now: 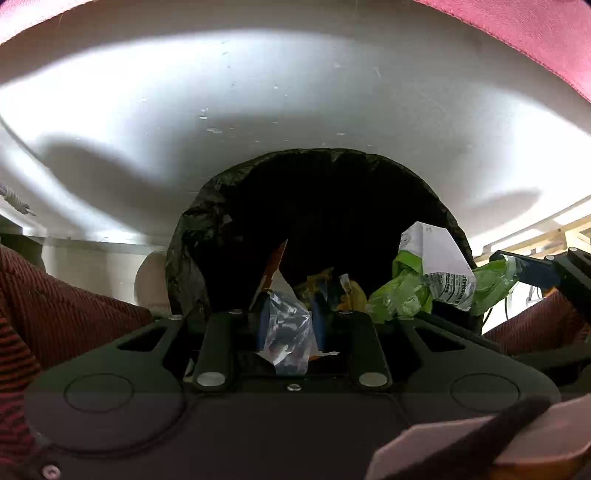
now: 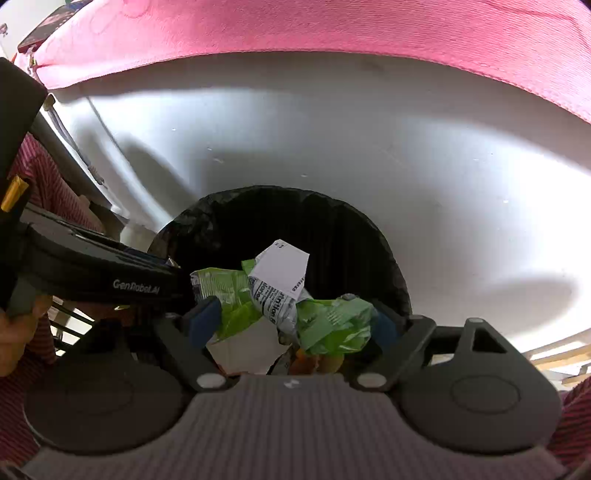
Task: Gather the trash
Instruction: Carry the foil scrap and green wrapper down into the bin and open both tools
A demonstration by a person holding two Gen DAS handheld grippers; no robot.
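At the far left of the left wrist view a striped red sleeve (image 1: 55,306) lies beside the black-lined bin (image 1: 192,236), which stands on a white floor (image 1: 258,92). The left claw (image 1: 291,325) reaches over the bin's near rim, its blue pads close together and clamped on a crinkled clear plastic wrapper (image 1: 288,328) that sits between them and hangs over the bin mouth. Just beyond it, inside the bin, lie orange and yellow scraps (image 1: 332,291). Further right, at the bin's right rim, a green packet (image 1: 406,291) with a white printed paper flap (image 1: 436,254) is held up from the right side.

In the right wrist view, the left tool's black body crosses from the left edge toward the bin (image 2: 388,258). The right claw (image 2: 291,321) has its two blue pads set wide, pressing the green packet (image 2: 332,325) from both sides, over the bin's near rim. A pink cloth (image 2: 332,29) runs along the top edge.
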